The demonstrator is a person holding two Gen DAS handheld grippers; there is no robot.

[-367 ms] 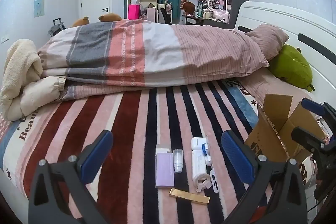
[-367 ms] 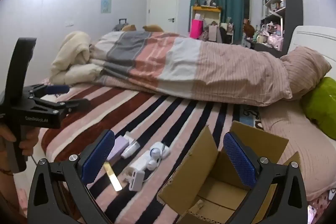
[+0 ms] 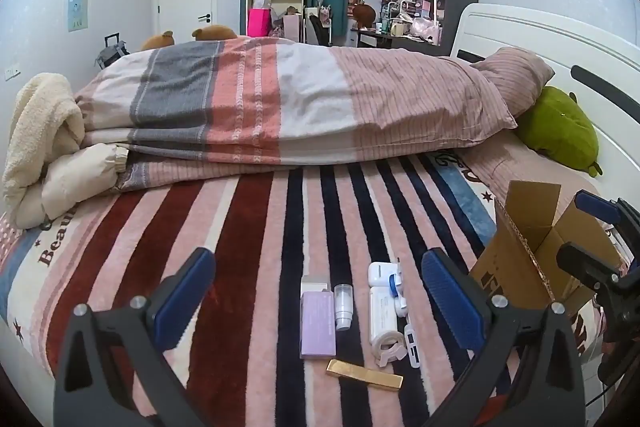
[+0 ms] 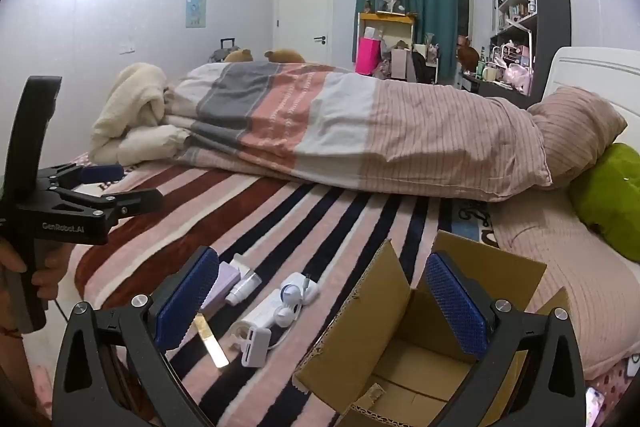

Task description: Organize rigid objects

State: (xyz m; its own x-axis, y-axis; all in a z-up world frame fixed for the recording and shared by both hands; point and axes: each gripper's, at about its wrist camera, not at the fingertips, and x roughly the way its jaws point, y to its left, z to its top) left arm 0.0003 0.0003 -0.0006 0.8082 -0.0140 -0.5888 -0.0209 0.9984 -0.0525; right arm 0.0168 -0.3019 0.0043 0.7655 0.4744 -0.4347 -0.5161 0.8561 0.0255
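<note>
Small items lie on the striped blanket: a purple box (image 3: 318, 323), a small clear bottle (image 3: 343, 306), a white contact-lens kit (image 3: 386, 303), a white adapter (image 3: 412, 343) and a gold bar (image 3: 364, 374). My left gripper (image 3: 320, 303) is open and empty, just in front of them. An open cardboard box (image 4: 424, 367) stands to their right. My right gripper (image 4: 320, 301) is open and empty, over the box's left flap. The items also show in the right wrist view: the purple box (image 4: 218, 287), the gold bar (image 4: 212, 341).
A folded striped duvet (image 3: 280, 107) lies across the bed behind. A cream blanket (image 3: 40, 131) is at the left, a green plush (image 3: 560, 127) and the white headboard (image 3: 560, 43) at the right. The bed's near edge is just below the items.
Both grippers have shifted slightly; the items and the box stay where they were. Nothing was taken hold of.
</note>
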